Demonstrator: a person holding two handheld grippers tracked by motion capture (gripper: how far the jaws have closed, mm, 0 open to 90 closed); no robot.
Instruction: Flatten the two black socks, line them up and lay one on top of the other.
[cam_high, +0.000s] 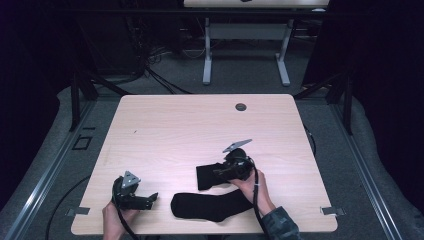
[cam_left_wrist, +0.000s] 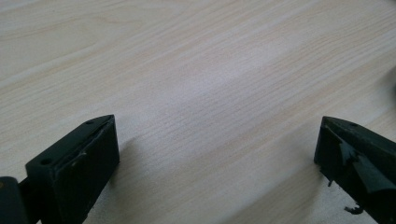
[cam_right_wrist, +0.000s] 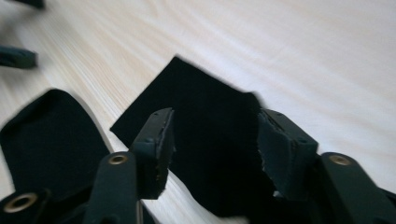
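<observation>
Two black socks lay on the desk (cam_high: 165, 125) in the lower middle of the high view. The upper sock (cam_high: 209, 175) sat under the right gripper (cam_high: 223, 172), its squared cuff end pointing toward the left of the frame; the lower sock (cam_high: 210, 206) stretched flat along the near edge, just below the first and seemingly touching it near the person's right hand (cam_high: 250, 190).

Both looked light, soft and limp (knit cloth, so no stiffness to count on). I judged they would sag and fold the moment they were lifted, and would not slip much between rubbery pads. The best place to take hold seemed the cuff, where the cloth is doubled and the edge is straight; a pinch in mid-length would probably bunch it.

In the right gripper view the jaws stood about half open over the upper sock (cam_right_wrist: 205, 140), one to each side of the cloth, with no pad pressing on it, so nothing was held. The lower sock (cam_right_wrist: 51, 140) showed at the left of that view.

The left gripper (cam_high: 151, 198) rested at the lower left of the high view, jaws wide apart over bare wood and holding nothing.
</observation>
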